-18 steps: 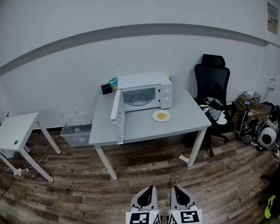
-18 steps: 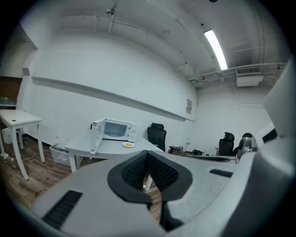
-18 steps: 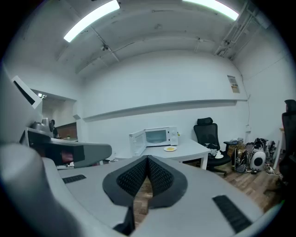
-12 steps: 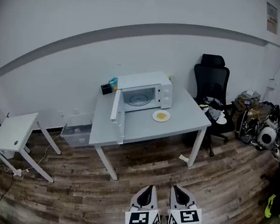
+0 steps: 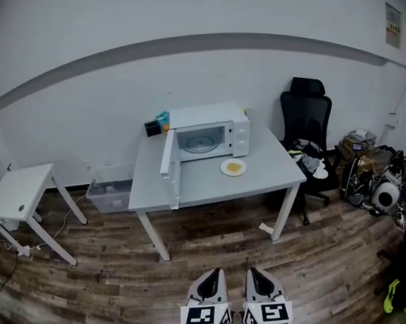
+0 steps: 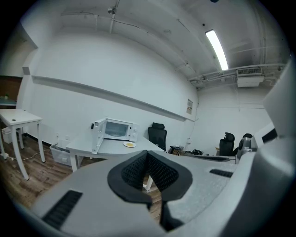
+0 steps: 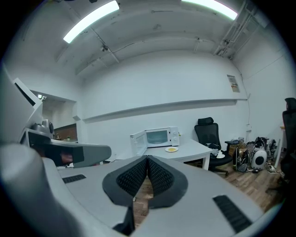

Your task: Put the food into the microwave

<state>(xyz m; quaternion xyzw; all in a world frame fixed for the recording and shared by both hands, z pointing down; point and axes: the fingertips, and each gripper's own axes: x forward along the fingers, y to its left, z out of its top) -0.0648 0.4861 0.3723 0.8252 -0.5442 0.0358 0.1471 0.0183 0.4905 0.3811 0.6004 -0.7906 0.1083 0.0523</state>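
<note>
A white microwave (image 5: 211,130) stands at the back of a white table (image 5: 261,172), its door (image 5: 167,154) swung open to the left. A white plate with yellow food (image 5: 233,168) lies on the table just in front of the microwave; it also shows as the plate (image 6: 129,145) and the plate (image 7: 171,149). Both grippers hover side by side over the floor, far from the table. My left gripper (image 5: 209,285) is shut and empty, and my right gripper (image 5: 264,284) is shut and empty too.
A black office chair (image 5: 308,120) stands right of the table, with bags and clutter (image 5: 377,178) beyond it. A small white side table (image 5: 20,190) is at the left, a clear storage box (image 5: 109,191) under the main table. Wooden floor (image 5: 198,247) lies between me and the table.
</note>
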